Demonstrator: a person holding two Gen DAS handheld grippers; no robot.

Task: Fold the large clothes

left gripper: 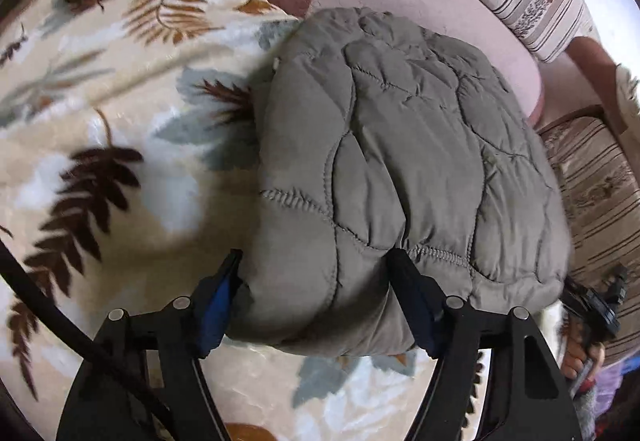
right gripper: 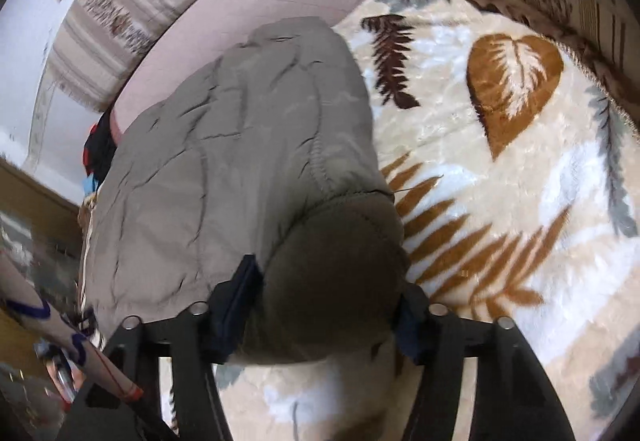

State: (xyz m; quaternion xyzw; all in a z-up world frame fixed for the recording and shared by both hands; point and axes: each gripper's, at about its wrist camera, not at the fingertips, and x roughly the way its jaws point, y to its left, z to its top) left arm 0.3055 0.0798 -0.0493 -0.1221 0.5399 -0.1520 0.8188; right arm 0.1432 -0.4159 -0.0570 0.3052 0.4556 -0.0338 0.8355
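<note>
Quilted grey jacket (left gripper: 400, 169), bundled compact over leaf-print blanket (left gripper: 120, 113), is clamped at its near edge by left tool (left gripper: 316, 301) and right tool (right gripper: 328, 305), apparently to carry it folded.

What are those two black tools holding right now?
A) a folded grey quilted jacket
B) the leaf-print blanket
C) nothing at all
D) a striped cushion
A: the left tool and the right tool each have a thick edge of the grey quilted jacket bulging between their fingers, over the leaf-print blanket.
</note>
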